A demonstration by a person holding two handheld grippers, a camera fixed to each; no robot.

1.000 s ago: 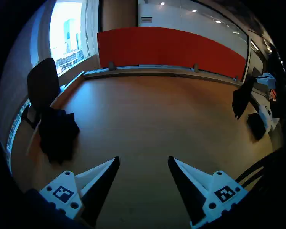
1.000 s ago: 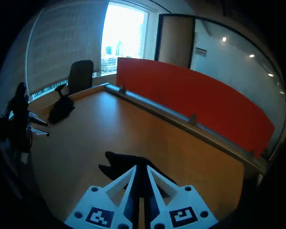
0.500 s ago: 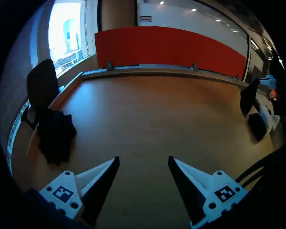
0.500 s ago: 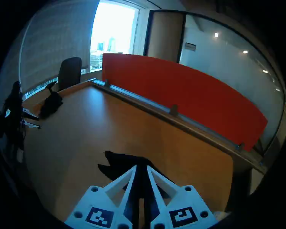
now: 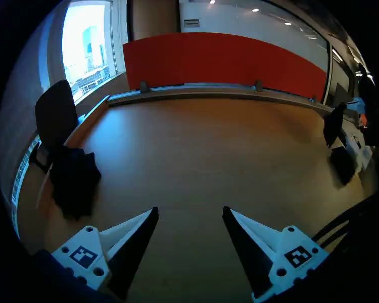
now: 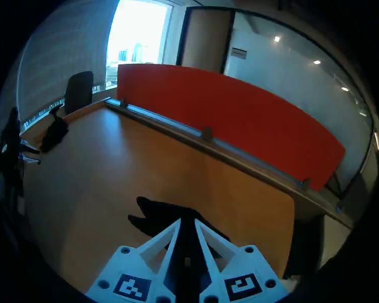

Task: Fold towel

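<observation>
right gripper (image 6: 188, 222) fingers pinch a dark cloth towel (image 6: 156, 217); left gripper (image 5: 189, 212) fingers spread, empty; that single pinch may slip, dropping it.

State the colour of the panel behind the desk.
The panel is red, clearest in the right gripper view.

A broad orange-brown wooden desk top (image 5: 204, 146) ends at a long red partition screen (image 5: 225, 58). Daylight comes through a tall window (image 5: 86, 50) in the corner, near a black office chair (image 5: 55, 113).
</observation>
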